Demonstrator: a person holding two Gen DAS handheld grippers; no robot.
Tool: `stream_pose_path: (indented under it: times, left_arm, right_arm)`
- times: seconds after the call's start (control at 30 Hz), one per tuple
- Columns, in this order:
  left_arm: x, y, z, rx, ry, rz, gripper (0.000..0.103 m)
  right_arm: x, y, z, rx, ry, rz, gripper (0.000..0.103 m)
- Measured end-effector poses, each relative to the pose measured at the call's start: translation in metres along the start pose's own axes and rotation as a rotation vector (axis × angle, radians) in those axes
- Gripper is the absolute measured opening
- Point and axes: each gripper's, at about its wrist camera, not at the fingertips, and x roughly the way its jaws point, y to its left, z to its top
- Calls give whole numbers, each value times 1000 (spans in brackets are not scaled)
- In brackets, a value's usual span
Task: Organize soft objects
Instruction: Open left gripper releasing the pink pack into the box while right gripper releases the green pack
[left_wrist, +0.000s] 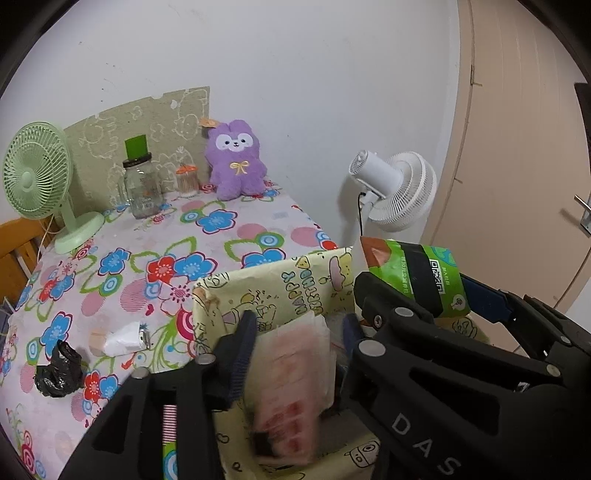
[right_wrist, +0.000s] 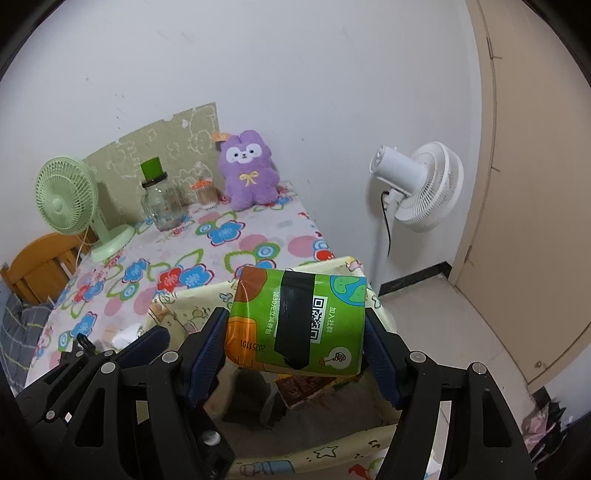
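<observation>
Flowered cloth covers the surface (left_wrist: 229, 236) where a tidy-up of soft goods is under way. A yellow cartoon-print box (left_wrist: 280, 288) stands open at its near right corner, evidently the bin for the sorting, which would explain why both hands work directly above it. At the far edge a purple plush rabbit (left_wrist: 236, 158) sits propped against the wall, untouched. The green tissue pack (right_wrist: 299, 321) hangs over the box mouth, clamped end to end between the pads of the right tongs (right_wrist: 295, 347), apparently for lowering inside. The left tongs (left_wrist: 295, 354) stand partly open over the box, a pink-printed tissue packet (left_wrist: 295, 387) blurred between the fingers; whether the pads press on it cannot be told. Near the left edge lie a crumpled black bag (left_wrist: 57, 373) and a white wrapper (left_wrist: 122, 341).
</observation>
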Motion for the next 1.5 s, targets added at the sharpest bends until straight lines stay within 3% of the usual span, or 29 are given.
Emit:
stream_pose_path:
  times: [0.63,0.93,1.07,1.5]
  left_arm:
    - [1,6,-6,62,30,92,74]
    - [-1,7,-9,65,38,78,82]
    - [-4,7,-9,68,35,72,85]
    - [-21,13,-11,63,4,62,90]
  right_arm:
    - [8,4,-9,-14,34,31,74]
    - [7,1,-15,24,45,39,76]
    - [6,2,-15,29,47,50,85]
    - [-13,15,-15,10,1,30,93]
